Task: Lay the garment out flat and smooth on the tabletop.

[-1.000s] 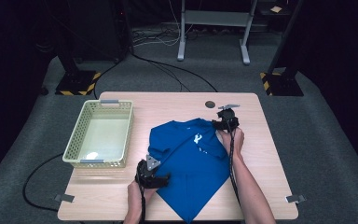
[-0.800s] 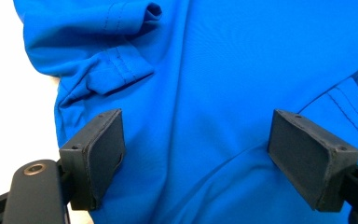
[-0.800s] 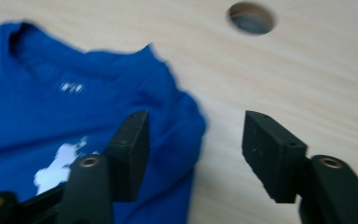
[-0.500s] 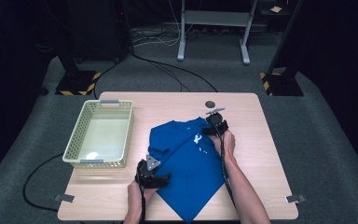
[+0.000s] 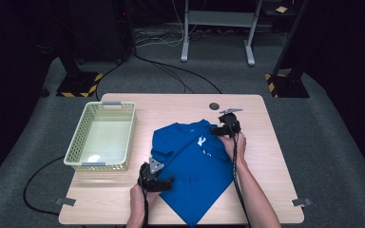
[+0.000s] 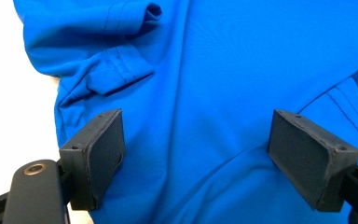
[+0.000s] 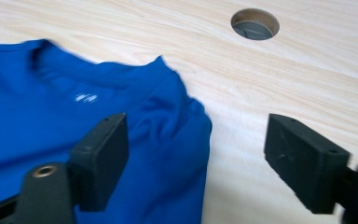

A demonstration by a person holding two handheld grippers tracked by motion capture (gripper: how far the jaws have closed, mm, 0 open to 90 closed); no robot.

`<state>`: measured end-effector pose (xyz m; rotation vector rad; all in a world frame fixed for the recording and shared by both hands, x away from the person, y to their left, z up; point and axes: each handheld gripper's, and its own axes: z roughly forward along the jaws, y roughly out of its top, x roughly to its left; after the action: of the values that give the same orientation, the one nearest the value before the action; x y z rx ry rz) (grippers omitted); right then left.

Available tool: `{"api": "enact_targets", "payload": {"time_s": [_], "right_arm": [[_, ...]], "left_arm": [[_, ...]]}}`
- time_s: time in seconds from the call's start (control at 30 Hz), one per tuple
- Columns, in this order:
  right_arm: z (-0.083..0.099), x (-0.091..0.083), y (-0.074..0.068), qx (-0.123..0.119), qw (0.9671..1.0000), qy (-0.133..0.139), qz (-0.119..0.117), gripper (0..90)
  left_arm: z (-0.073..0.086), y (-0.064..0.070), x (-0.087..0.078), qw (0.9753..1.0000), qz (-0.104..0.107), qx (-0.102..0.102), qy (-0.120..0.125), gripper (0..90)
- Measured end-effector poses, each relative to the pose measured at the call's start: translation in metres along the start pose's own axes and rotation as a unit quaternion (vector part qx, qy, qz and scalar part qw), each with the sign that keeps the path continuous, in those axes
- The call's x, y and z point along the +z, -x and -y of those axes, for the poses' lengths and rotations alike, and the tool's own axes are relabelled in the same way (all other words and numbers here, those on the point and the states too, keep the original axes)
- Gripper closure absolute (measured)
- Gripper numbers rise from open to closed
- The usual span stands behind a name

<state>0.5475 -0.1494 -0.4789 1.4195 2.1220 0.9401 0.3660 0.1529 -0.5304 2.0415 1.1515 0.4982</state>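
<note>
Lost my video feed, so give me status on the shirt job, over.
Left gripper open over blue shirt. Right gripper open at shirt's shoulder edge. Shirt spread on table, ungripped. Basket apart, nothing in the way.

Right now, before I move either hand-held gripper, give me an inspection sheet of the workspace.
Surface: wooden table, round hole near the far edge.
Job's things: blue shirt lying flat, its near corner at the table's front edge.
Clutter: pale basket left of the shirt.
Grippers: left hand-held gripper open, jaws over the shirt; right hand-held gripper open over the shirt's far edge, one jaw over cloth, the other over wood.
Cables: one trails along each forearm; a black cable loops on the floor at left; more lie beyond the table.
Surroundings: grey floor, metal stand legs, striped bases.
</note>
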Motion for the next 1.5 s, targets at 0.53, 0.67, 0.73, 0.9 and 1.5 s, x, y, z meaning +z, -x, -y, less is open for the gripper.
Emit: {"api": "enact_targets", "payload": {"time_s": [0.53, 0.67, 0.73, 0.9, 1.5], "right_arm": [[0.086, -0.037, -0.025, -0.071, 0.9957, -0.054, -0.023, 0.3], [0.092, -0.034, -0.023, -0.058, 0.9963, -0.056, -0.030, 0.0], [0.093, -0.034, -0.021, -0.051, 0.9966, -0.055, -0.034, 0.0], [0.097, -0.035, -0.018, -0.050, 0.9972, -0.043, -0.034, 0.0], [0.092, -0.042, -0.010, -0.035, 0.9990, -0.019, -0.022, 0.0]], "left_arm": [[-0.001, 0.000, 0.001, 1.0000, -0.001, 0.003, -0.003, 16.7], [-0.002, 0.001, 0.002, 1.0000, -0.004, 0.000, -0.003, 15.3], [-0.002, 0.002, 0.003, 1.0000, -0.006, -0.001, -0.004, 14.8], [-0.004, 0.001, 0.006, 1.0000, -0.005, -0.001, -0.008, 11.2], [-0.008, 0.001, 0.010, 0.9998, -0.012, -0.005, -0.018, 3.2]]}}
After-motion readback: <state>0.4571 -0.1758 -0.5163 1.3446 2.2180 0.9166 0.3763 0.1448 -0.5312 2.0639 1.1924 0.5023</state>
